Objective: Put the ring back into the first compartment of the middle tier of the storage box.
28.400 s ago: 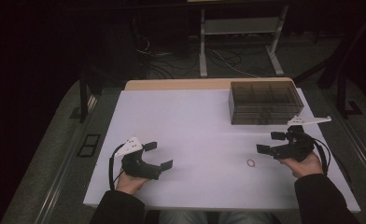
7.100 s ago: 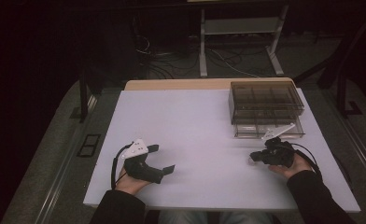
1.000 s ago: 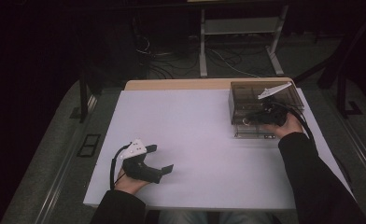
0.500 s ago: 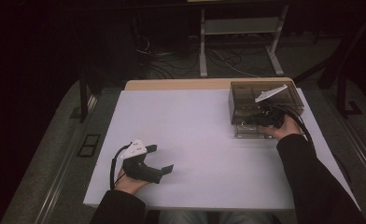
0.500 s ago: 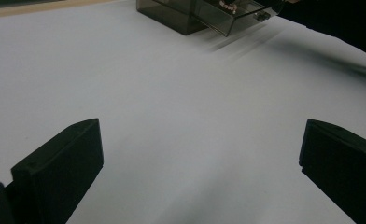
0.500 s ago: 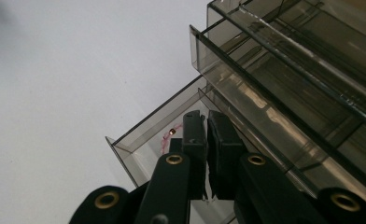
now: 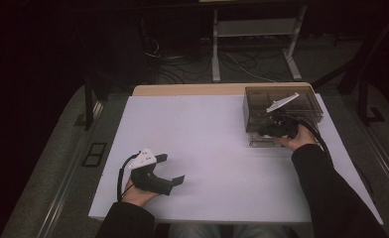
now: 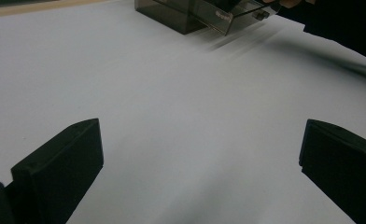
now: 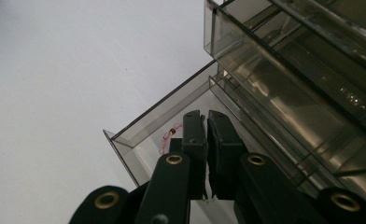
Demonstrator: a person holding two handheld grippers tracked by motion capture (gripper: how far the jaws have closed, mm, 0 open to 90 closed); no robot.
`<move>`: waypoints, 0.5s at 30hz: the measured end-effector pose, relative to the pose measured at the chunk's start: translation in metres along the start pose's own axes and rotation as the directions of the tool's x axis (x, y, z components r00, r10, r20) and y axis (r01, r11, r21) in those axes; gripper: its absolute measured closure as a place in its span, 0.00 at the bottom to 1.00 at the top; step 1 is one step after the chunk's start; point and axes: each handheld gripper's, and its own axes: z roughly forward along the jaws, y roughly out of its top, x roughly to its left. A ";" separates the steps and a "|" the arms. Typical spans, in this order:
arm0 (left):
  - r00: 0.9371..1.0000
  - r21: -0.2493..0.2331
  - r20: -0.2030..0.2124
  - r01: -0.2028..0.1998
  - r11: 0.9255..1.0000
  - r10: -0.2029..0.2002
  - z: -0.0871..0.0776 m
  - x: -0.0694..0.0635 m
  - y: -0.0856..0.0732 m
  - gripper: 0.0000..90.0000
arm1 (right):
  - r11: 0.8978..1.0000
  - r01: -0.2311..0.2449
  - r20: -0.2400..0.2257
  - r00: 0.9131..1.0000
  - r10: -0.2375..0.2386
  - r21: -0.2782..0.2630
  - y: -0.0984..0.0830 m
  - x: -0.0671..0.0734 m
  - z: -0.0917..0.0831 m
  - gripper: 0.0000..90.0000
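Right gripper (image 9: 206, 122) closed over open drawer (image 9: 139, 135); pink bracelet (image 9: 166, 138), perhaps, beside jaws.

Smoky see-through plastic drawer box (image 7: 301, 99) sits at far right of the white table (image 7: 207, 148), upright, w/ stacked shallow drawers. Bottom drawer (image 9: 160, 126) is pulled out toward the near edge, open on top, clear walls, pale floor. Inside it lies a small pink bracelet (image 9: 166, 138) w/ a gold bead, flat on the drawer floor near the front left corner in the right gripper view, partly hidden; exact shape can't be told.
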 end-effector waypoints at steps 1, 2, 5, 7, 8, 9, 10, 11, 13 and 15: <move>1.000 0.000 0.001 0.000 1.000 0.000 0.000 0.000 0.000 0.00 | 1.000 0.003 0.000 1.000 -0.003 0.001 0.000 0.000 0.000 0.95; 1.000 0.000 0.001 0.000 1.000 0.000 0.000 0.000 0.000 0.00 | 1.000 0.002 0.002 1.000 -0.002 0.004 0.000 0.000 0.001 0.94; 1.000 0.001 0.001 -0.001 1.000 0.001 0.000 0.000 0.000 0.00 | 1.000 0.005 0.000 1.000 -0.005 0.012 0.000 0.001 0.002 0.94; 1.000 0.002 0.002 -0.002 1.000 0.002 0.000 0.000 0.000 0.00 | 1.000 0.003 -0.002 1.000 -0.003 0.011 0.000 0.001 0.002 0.94; 1.000 0.001 0.002 -0.002 1.000 0.002 0.000 0.000 0.000 0.00 | 1.000 0.003 -0.002 1.000 -0.003 0.011 0.000 0.001 0.002 0.94; 1.000 0.001 0.001 -0.002 1.000 0.002 0.000 0.000 0.000 0.00 | 1.000 0.003 0.000 1.000 -0.003 0.011 0.000 0.001 0.002 0.94; 1.000 0.001 0.002 -0.002 1.000 0.002 0.000 0.000 0.000 0.00 | 1.000 0.000 -0.002 1.000 0.000 0.010 0.000 0.001 0.001 0.92; 1.000 0.001 0.002 -0.001 1.000 0.001 0.000 0.000 0.000 0.00 | 1.000 -0.002 -0.001 1.000 0.002 0.009 0.000 0.000 0.001 0.89; 1.000 0.002 0.002 -0.002 1.000 0.002 0.000 0.000 0.000 0.00 | 1.000 -0.009 -0.003 1.000 0.009 0.006 0.000 0.000 -0.001 0.88; 1.000 0.001 0.001 0.000 1.000 0.000 0.000 0.000 0.000 0.00 | 1.000 -0.015 -0.001 1.000 0.015 0.001 -0.001 -0.001 -0.003 0.85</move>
